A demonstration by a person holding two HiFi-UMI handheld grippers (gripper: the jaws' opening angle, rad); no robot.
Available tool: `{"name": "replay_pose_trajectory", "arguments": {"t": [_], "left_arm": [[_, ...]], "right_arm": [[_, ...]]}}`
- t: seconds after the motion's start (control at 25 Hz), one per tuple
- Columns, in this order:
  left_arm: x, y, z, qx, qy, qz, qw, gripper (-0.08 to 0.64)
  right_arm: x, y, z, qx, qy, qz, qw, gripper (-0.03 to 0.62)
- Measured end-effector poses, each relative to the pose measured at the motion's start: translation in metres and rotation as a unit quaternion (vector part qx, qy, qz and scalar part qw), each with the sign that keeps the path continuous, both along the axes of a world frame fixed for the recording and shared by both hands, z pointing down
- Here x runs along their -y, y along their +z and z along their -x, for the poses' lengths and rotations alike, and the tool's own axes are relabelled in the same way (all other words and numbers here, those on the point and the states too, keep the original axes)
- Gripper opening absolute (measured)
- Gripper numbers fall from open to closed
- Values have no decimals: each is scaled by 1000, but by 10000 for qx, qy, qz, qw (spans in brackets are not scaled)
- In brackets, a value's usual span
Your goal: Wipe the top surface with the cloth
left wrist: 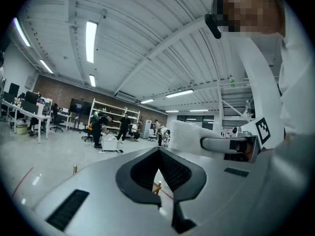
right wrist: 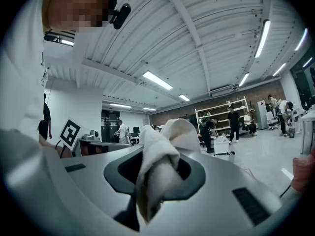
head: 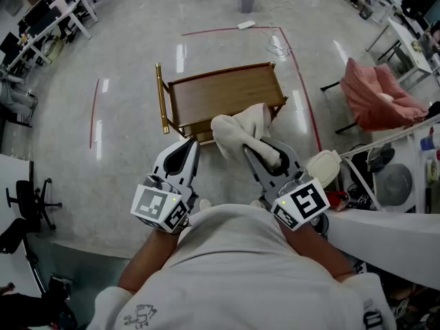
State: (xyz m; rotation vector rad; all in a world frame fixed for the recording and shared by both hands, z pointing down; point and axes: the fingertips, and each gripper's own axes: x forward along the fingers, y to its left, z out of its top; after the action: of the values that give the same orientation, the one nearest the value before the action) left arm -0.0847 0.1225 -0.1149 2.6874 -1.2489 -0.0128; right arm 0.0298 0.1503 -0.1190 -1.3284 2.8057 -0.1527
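A crumpled white cloth (head: pixel 240 130) is bunched and pinched between the jaws of the right gripper (head: pixel 256 148), with folds spilling out on both sides. In the head view it overlaps the near edge of the wooden cart's top surface (head: pixel 223 91), a brown rectangle with a raised rim.

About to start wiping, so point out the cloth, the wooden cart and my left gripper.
cloth (head: pixel 234 130): head view, its bunched middle.
wooden cart (head: pixel 223 91): head view, bare top surface.
left gripper (head: pixel 191 143): head view, between its fingertips.
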Motion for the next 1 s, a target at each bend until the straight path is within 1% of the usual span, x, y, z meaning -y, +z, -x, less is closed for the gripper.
{"name": "replay_pose_trajectory", "arguments": {"t": [0.12,0.28,0.56,0.8,1.0], "left_arm": [[2,2,-3,-46,30,-22,10000,8],[2,-1,-10,6,-22,11,10000,8],[-1,8,-24,-117,-145,72,9998,8],[9,27,-32,-18,-275,190,9994,8],[14,51,-45,125,-446,261,9986,8]], "right_arm": [[2,-1,-3,-1,1,10,10000,87],[2,1,-11,0,-16,50,10000,87],[-2,15,-32,72,-119,208,9997,89],[4,39,-49,-110,-200,422,9988,89],[7,70,-80,-250,-275,549,9978,89]]}}
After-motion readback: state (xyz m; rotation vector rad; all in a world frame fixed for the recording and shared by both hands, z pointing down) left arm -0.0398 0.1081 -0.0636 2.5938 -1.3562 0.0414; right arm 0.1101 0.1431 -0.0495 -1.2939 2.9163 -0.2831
